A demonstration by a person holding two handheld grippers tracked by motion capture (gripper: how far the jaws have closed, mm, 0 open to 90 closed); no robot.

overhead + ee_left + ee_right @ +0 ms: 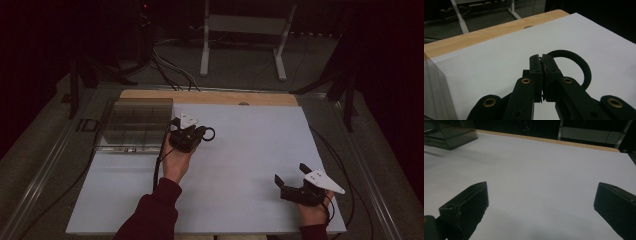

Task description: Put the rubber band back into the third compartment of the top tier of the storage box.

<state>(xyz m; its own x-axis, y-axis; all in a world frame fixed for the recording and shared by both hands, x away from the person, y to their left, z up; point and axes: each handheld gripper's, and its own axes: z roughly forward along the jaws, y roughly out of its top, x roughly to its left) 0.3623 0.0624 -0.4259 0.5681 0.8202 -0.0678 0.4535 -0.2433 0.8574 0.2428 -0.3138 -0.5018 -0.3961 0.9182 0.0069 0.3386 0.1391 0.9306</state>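
Observation:
A black ring (209, 133) (577, 59) is pinched by its rim in my left gripper (201, 133) (542, 58), whose jaws are shut on it. The ring sticks out to the right of the jaws, low over the white sheet (240, 165), just right of the clear plastic box (134, 125). Whether the ring touches the sheet I cannot tell. My right gripper (290, 173) (541, 190) rests near the sheet's front right corner. Its jaws are spread wide with nothing between them.
The clear compartment box (434, 95) (451, 132) stands at the back left of the sheet. A wooden table edge (210, 96) runs along the far side. Cables trail off both sides, and a white metal frame (245, 30) stands beyond the table.

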